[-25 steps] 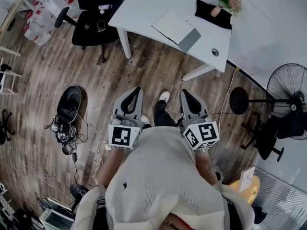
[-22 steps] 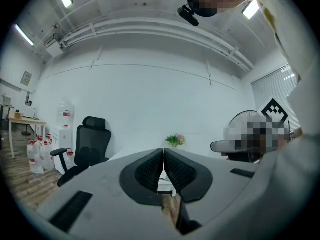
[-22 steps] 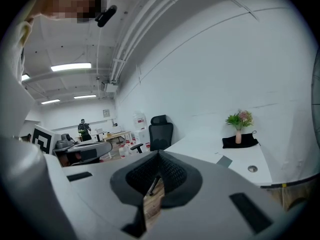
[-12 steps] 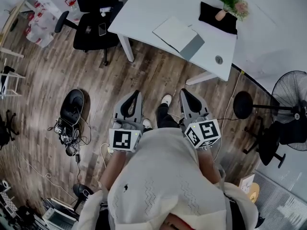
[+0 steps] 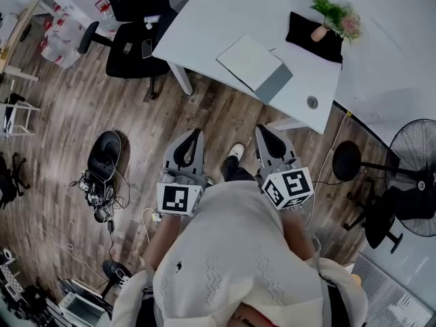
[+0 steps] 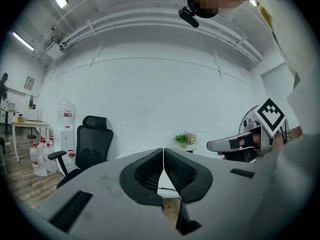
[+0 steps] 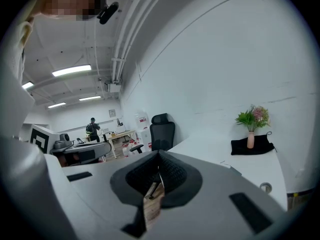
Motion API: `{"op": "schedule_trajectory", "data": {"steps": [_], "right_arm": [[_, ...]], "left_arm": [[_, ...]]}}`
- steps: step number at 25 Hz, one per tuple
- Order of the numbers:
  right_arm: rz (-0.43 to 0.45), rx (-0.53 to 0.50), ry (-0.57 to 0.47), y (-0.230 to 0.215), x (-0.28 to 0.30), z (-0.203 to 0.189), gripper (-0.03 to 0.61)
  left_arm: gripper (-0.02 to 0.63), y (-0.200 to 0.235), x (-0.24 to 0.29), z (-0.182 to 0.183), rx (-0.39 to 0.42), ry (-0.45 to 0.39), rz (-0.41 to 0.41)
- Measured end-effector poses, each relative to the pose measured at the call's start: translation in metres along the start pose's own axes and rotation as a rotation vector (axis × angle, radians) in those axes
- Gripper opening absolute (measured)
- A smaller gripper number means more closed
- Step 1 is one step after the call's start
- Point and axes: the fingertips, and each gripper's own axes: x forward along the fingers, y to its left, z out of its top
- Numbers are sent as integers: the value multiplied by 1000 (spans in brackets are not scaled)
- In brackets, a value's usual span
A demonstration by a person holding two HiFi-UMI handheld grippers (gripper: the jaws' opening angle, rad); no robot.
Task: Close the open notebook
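Observation:
The open notebook (image 5: 253, 64) lies flat near the front edge of the white table (image 5: 204, 19), with a pale page and a darker grey strip on its right side. My left gripper (image 5: 197, 134) and right gripper (image 5: 261, 129) are held side by side over the wooden floor, short of the table and pointing toward it. Both are shut with nothing between the pads. In the left gripper view the left gripper's (image 6: 163, 156) jaws meet along a thin line. The right gripper (image 7: 159, 160) also shows closed tips in its own view. The notebook barely shows in either gripper view.
A vase with a plant (image 5: 332, 13) stands on a black cloth (image 5: 313, 36) at the table's back right. A black office chair (image 5: 133, 43) sits left of the table, a standing fan (image 5: 409, 157) at right. Cables and gear (image 5: 99, 182) litter the floor at left. A table leg (image 5: 180, 79) stands ahead.
The table and notebook have come closer and lower in the head view. Both grippers have travelled forward toward the table, still shut and side by side.

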Motion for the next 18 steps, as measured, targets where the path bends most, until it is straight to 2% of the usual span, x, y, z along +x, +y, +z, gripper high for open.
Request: {"op": "schedule_trajectory", "data": {"steps": [14, 18], "right_arm": [[80, -30, -13, -87, 46, 36, 2], [78, -25, -17, -106, 53, 38, 2]], "left_arm": [[15, -11, 88, 12, 30, -13, 72], [15, -20, 107, 14, 11, -14, 68]]}}
